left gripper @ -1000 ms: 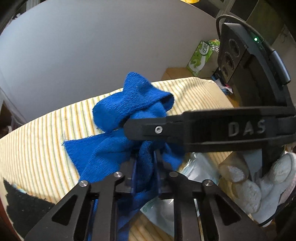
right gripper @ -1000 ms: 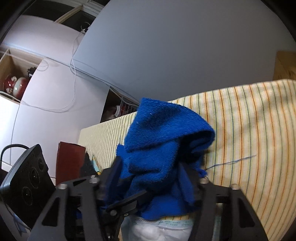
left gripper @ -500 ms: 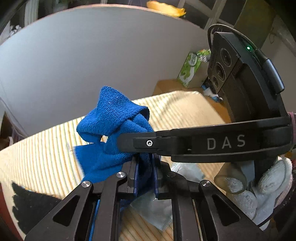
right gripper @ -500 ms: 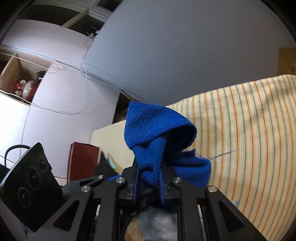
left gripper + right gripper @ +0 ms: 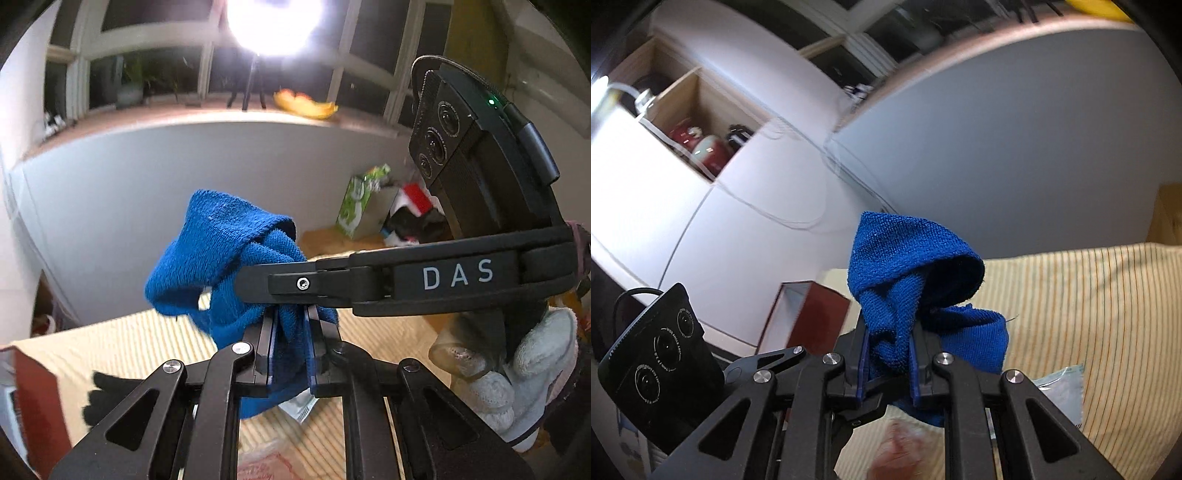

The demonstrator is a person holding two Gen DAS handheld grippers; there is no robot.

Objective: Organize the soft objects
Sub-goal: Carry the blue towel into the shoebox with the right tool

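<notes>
Both of my tools have come up off the striped surface (image 5: 140,347) since a second ago, and the blue towel (image 5: 229,251) has come up with them; the window and lamp now fill the top of the left view where only grey wall showed. My left tool (image 5: 291,347) is clamped on a bunched fold of the towel, and my right tool (image 5: 888,360) is clamped on another fold, so the cloth hangs between the two, clear of the surface as far as I can judge.

It is light terry, limp and grippy, not fragile. It droops into a hood at 12 o'clock above each pinch and will not hold any shape I give it. Corners or a hem would be the better hold for folding; what I have now are mid-cloth wads.

My right tool crosses the left view from 3 o'clock, and my gloved hand (image 5: 517,373) on it sits at 4 o'clock. The towel's lower edge drops behind my own linkage, so its corners are hidden. A black patch (image 5: 107,398) at 8 o'clock is possibly a glove. The reddish shape at 6 o'clock in the right view is too blurred to name.
</notes>
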